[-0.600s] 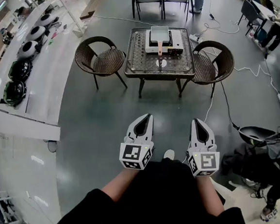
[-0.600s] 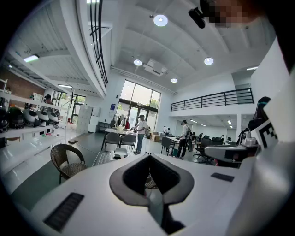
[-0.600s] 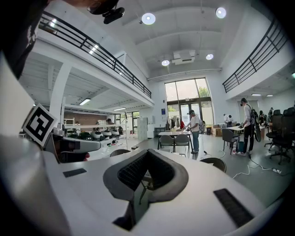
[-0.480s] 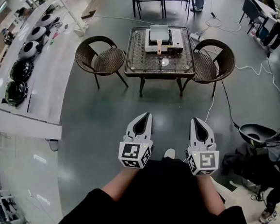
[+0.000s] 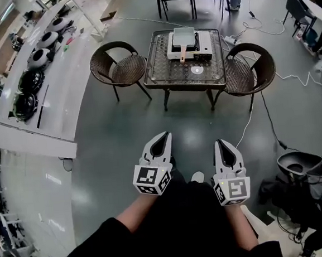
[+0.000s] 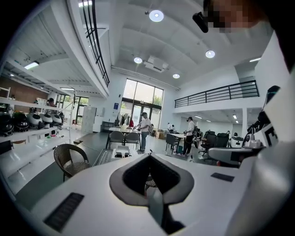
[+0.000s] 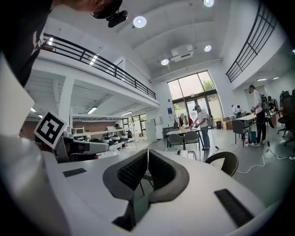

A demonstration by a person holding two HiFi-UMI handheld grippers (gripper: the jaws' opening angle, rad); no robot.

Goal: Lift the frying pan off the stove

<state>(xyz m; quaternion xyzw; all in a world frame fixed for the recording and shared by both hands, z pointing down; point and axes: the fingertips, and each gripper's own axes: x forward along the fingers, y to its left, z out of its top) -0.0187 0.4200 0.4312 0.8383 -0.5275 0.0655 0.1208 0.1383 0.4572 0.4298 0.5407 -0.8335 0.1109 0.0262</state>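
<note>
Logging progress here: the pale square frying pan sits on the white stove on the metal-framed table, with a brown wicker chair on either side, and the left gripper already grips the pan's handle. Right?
Not quite. The head view shows the left gripper held close to the person, far short of the pale square frying pan. Its jaws are shut with nothing between them. The rest stands.

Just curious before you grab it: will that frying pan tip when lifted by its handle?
Probably: the frying pan looks broad against its thin handle, so it may dip. It seems rigid and sits flat on the stove; rolling unlikely.
</note>
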